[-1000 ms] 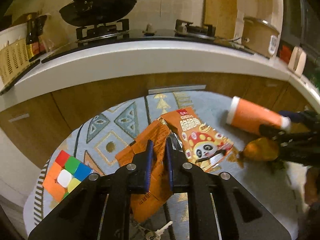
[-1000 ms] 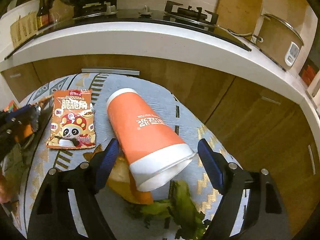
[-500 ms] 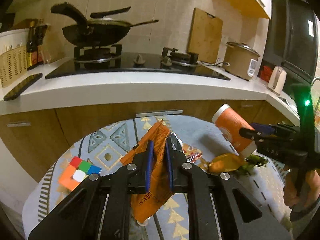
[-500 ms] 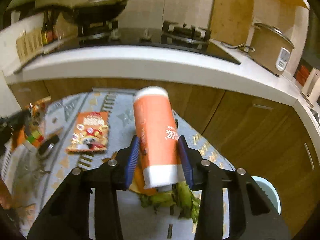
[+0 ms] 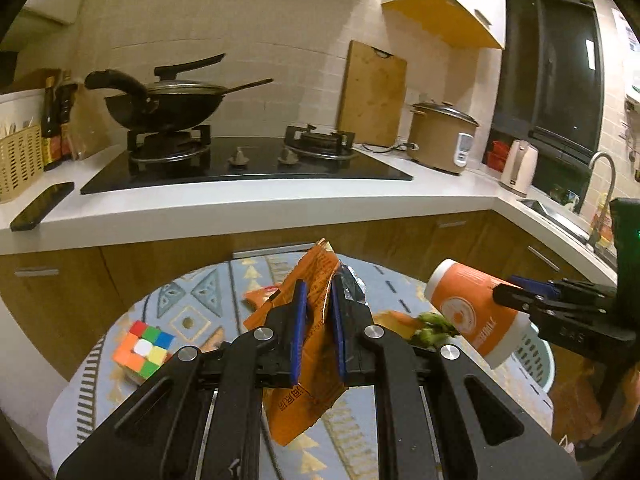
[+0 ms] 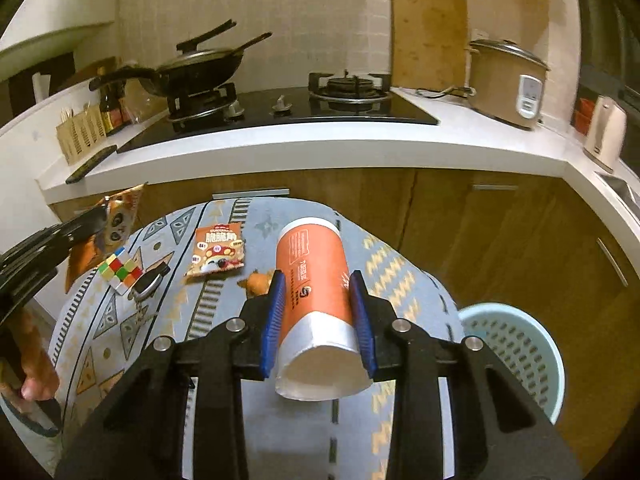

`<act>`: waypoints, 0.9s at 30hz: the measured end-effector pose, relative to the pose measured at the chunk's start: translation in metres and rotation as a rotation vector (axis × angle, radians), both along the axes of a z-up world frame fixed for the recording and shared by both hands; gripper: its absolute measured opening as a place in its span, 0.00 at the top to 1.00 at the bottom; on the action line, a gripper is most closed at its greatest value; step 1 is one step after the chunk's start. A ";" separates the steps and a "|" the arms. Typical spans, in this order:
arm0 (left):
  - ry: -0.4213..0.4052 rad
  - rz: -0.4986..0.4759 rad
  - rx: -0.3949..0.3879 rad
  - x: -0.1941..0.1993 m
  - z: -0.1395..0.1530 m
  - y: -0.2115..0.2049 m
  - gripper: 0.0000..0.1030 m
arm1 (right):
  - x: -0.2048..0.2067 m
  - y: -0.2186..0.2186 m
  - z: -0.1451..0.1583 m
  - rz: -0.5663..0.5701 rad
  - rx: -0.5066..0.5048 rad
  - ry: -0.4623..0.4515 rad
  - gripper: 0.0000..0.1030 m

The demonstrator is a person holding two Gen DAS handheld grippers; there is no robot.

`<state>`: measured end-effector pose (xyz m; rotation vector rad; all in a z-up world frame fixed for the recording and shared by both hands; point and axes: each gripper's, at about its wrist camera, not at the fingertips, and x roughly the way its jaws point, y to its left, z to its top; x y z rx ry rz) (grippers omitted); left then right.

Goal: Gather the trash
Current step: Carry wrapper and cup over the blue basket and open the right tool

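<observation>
Left gripper [image 5: 317,336], jaws narrow, clamps an orange wrapper [image 5: 308,364] held clear above the table [image 5: 92,392]; the wrapper's top and bottom ends stick out past the blue pads [image 5: 298,332]. Right gripper [image 6: 318,320], jaws part-way closed, grips an orange cup [image 6: 314,276] by its sides, white rim end toward the camera, raised above the table. In the left view the cup [image 5: 472,312] appears at right, tilted, with the bin [image 5: 536,360] showing behind and below it. The pale blue bin [image 6: 516,356] stands on the floor beside the table's right edge. On the patterned tablecloth lie a snack packet [image 6: 218,250], a puzzle cube [image 6: 119,272], a key fob [image 6: 150,280], orange peel [image 6: 258,282] and greens [image 5: 434,326]. Behind runs a counter [image 6: 320,148] with a wok [image 6: 200,70], a cutting board [image 6: 428,36] and a rice cooker [image 6: 508,80].
</observation>
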<state>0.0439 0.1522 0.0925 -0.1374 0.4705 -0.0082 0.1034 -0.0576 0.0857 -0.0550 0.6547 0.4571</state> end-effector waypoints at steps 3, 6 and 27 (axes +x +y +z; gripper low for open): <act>-0.005 -0.025 0.000 -0.001 0.004 -0.014 0.90 | -0.012 -0.019 0.005 -0.030 0.009 -0.009 0.72; -0.009 -0.072 0.000 0.003 0.011 -0.037 0.90 | -0.018 -0.043 0.011 -0.078 0.014 -0.021 0.72; 0.259 -0.534 0.014 0.107 -0.062 -0.265 0.90 | 0.033 -0.218 -0.069 -0.435 0.056 0.197 0.72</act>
